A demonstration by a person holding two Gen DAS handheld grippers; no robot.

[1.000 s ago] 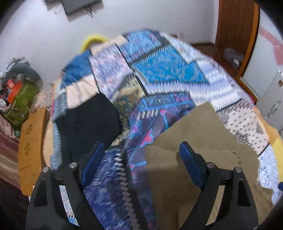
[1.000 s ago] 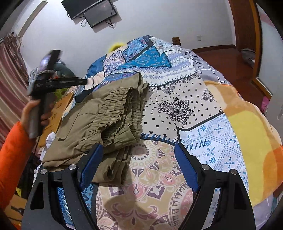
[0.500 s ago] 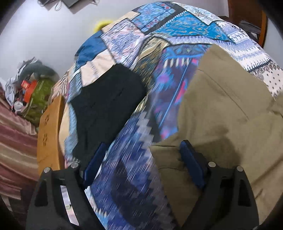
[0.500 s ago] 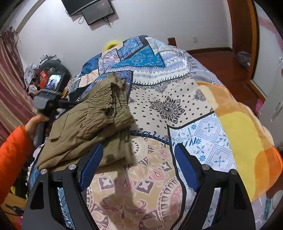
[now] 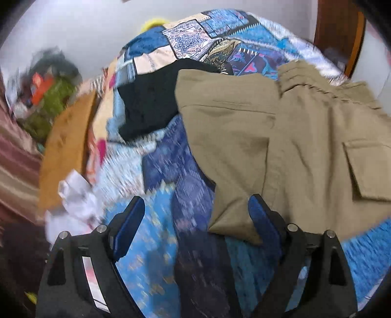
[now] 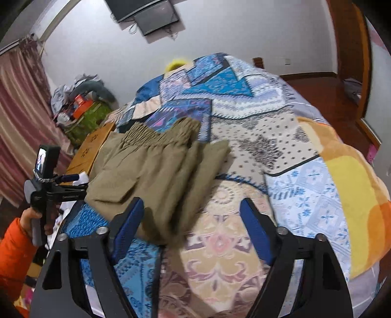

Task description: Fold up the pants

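Observation:
Khaki pants (image 6: 156, 171) lie folded on the patchwork bedspread (image 6: 281, 151), elastic waistband toward the far side, flap pocket up. In the left wrist view the pants (image 5: 281, 151) fill the right half. My left gripper (image 5: 195, 220) is open and empty, its right finger at the pants' near left corner. It also shows in the right wrist view (image 6: 73, 181), beside the pants' left edge. My right gripper (image 6: 190, 225) is open and empty, its left finger over the pants' near edge.
A black garment (image 5: 149, 97) lies on the bed beyond the pants. A wooden board (image 5: 63, 146) and white cloth (image 5: 73, 195) sit at the bed's left edge. Clutter (image 6: 80, 107) and a curtain (image 6: 19, 122) stand left; a wall TV (image 6: 146, 12) hangs behind.
The pants dropped from a bunched heap to lying flat on the bed. My left gripper pulled back toward the bed's near left side; the right gripper drew slightly back.

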